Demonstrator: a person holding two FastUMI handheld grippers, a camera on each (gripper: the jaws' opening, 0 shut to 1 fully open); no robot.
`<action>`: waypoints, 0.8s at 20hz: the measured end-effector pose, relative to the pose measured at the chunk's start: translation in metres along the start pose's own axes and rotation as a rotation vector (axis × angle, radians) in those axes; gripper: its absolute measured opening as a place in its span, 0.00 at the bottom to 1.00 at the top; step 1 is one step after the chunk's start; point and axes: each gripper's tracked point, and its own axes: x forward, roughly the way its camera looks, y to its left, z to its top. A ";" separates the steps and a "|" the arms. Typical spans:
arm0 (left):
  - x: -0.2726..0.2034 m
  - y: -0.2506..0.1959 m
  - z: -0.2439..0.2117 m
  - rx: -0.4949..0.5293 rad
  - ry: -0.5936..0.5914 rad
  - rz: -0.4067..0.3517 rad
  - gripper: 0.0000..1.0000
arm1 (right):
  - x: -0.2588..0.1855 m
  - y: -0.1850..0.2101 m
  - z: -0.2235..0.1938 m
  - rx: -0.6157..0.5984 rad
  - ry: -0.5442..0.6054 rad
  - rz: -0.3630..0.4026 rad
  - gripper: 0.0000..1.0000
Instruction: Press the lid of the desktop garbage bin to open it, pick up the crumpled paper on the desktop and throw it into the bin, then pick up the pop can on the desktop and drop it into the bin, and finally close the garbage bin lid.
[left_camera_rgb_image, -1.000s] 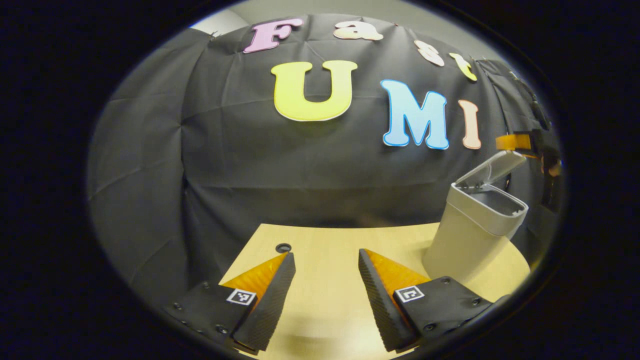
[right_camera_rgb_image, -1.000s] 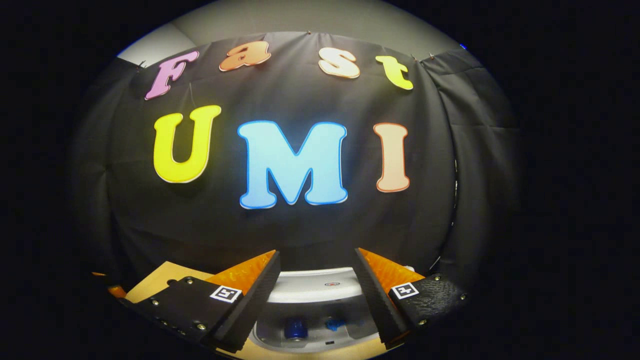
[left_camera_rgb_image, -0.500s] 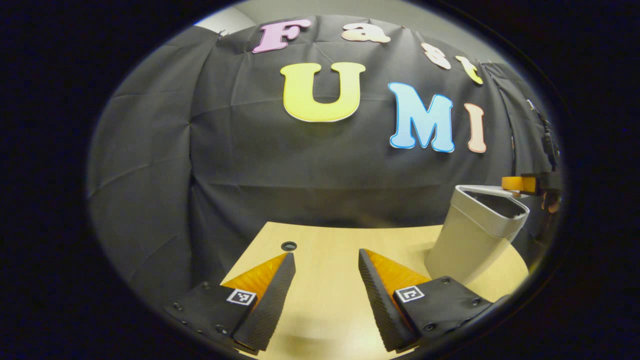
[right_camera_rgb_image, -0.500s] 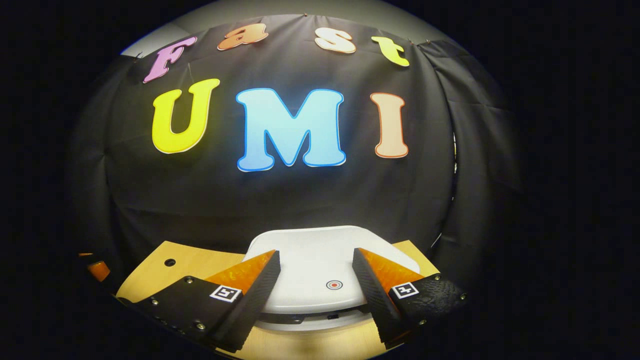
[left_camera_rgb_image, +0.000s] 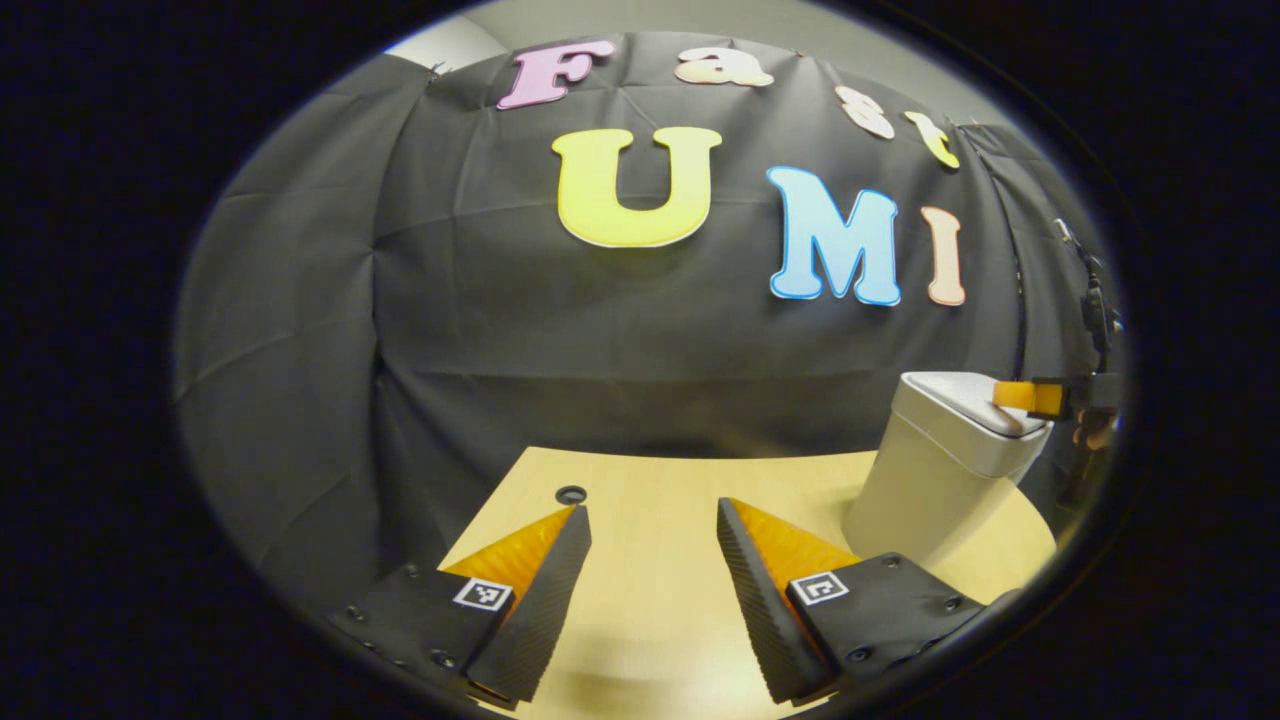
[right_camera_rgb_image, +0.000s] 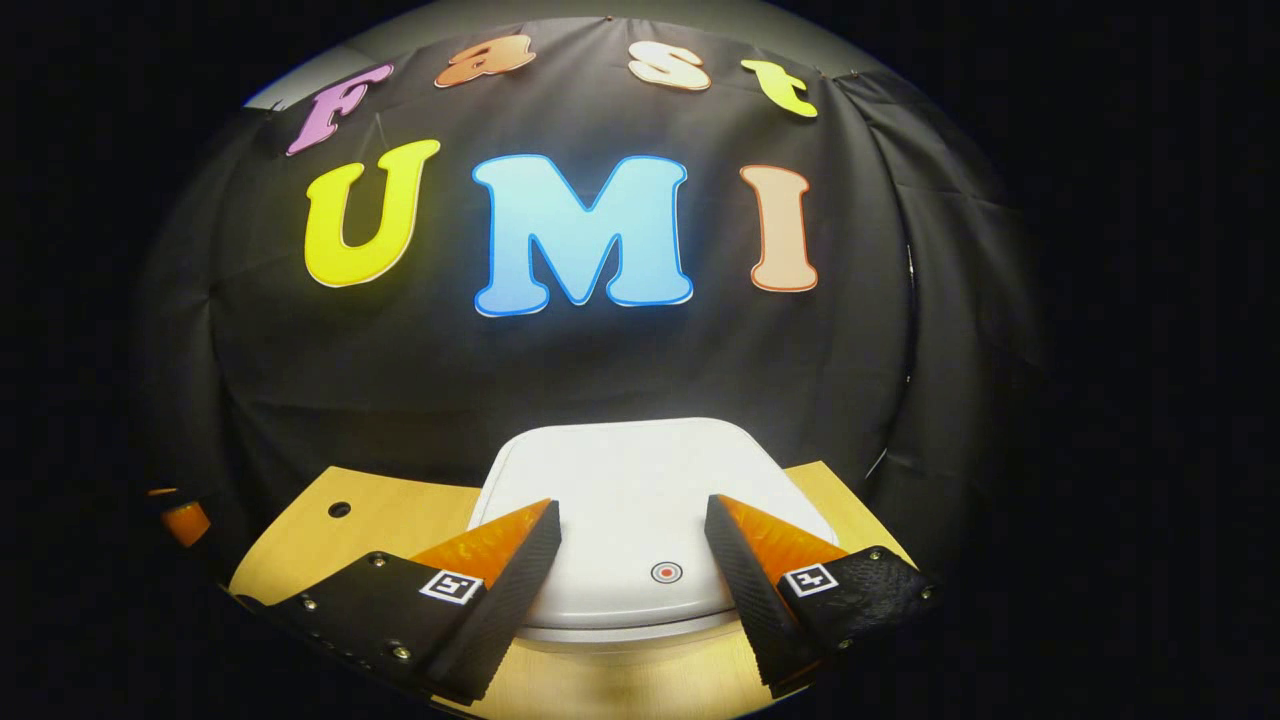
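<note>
Fingers of both grippers are being held wide apart, with nothing between them. Left gripper (left_camera_rgb_image: 654, 600): its spread fingers are being held low over bare wood, no object in the gap. Right gripper (right_camera_rgb_image: 632, 590): its fingers are being held apart above the lid, one to each side of the lid's near half; whether they are touching the lid cannot be told from the right gripper view.

Largest first:

Table (left_camera_rgb_image: 650, 490), light wood, is being seen under both grippers. In the left gripper view it is running back to the booth's black cloth wall (left_camera_rgb_image: 300, 330).

Garbage bin (left_camera_rgb_image: 925, 490), pale grey, tapered, is being seen standing upright on the table at the right of the left gripper view, well apart from the left gripper. Its lid (right_camera_rgb_image: 630, 500) is lying flat and closed on top, white, rounded at the corners. In the left gripper view the right gripper's fingertip is being seen resting at the lid's far right edge, with part of a hand (left_camera_rgb_image: 1092, 432) behind it.

Round mark (right_camera_rgb_image: 667, 572), red ring on the lid's near edge, is being seen between the right gripper's fingers.

Small dark hole (left_camera_rgb_image: 571, 494) is being seen in the tabletop near its back left corner.
</note>
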 end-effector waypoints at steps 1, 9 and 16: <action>0.000 0.000 0.001 0.000 -0.002 0.000 0.86 | 0.000 0.001 0.001 0.001 -0.007 -0.002 0.94; -0.007 0.003 0.012 -0.005 -0.032 0.025 0.94 | -0.001 0.000 -0.002 0.018 -0.044 0.003 0.94; -0.017 0.006 0.015 -0.018 -0.047 0.041 0.77 | -0.003 0.001 -0.005 0.022 -0.096 0.013 0.94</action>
